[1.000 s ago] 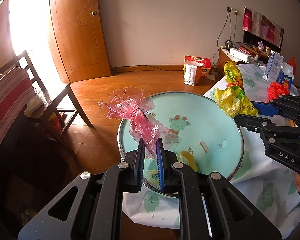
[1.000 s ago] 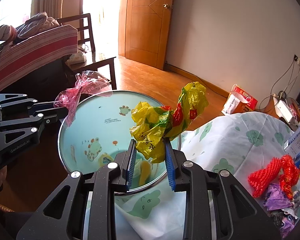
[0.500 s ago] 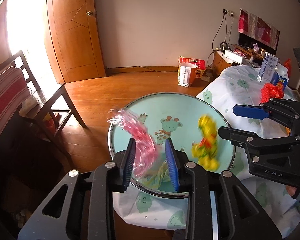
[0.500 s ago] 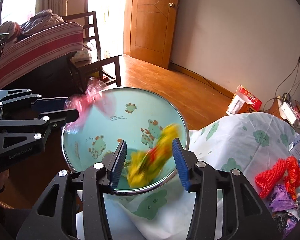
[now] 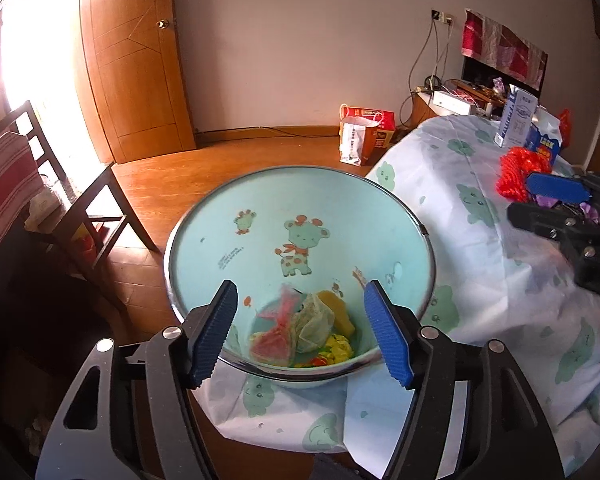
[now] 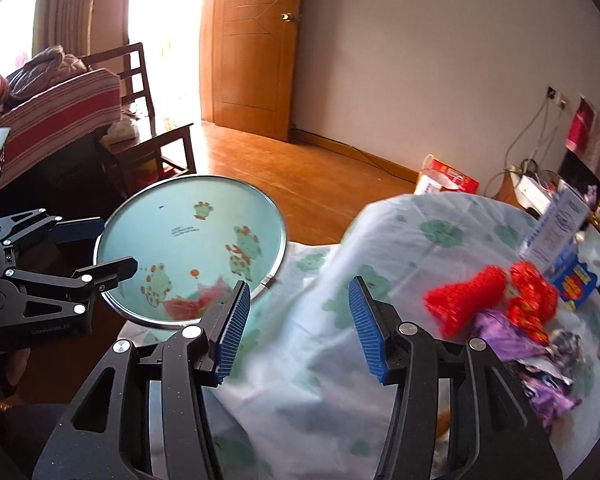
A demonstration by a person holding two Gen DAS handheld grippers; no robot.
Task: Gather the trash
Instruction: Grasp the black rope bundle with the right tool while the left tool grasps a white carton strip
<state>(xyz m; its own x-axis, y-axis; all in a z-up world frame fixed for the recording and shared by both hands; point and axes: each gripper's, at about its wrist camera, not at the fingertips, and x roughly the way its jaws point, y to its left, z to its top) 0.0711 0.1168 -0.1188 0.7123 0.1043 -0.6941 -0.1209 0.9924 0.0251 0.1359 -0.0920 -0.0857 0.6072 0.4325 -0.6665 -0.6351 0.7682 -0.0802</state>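
Left tool point(image 5: 300, 334) hangs over the bin point(image 5: 430, 240), jaws spreading with nothing between them; right tool point(image 6: 298, 330), likewise opening and empty, faces the bench point(image 6: 300, 360). Next pick looks like the red mesh bundle point(image 6: 466, 300) on the cloth: approach from above and pinch across its narrow waist, since its long axis lies roughly left to right in the right view

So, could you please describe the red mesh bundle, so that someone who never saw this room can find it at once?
Start at the table under the white cloth with green bears, beside the round bin. Near its far end, in front of the blue and white cartons, lies a small heap of rubbish. The red mesh bundle is the bright red netted lump there; the wrappers touching it are purple and shiny.
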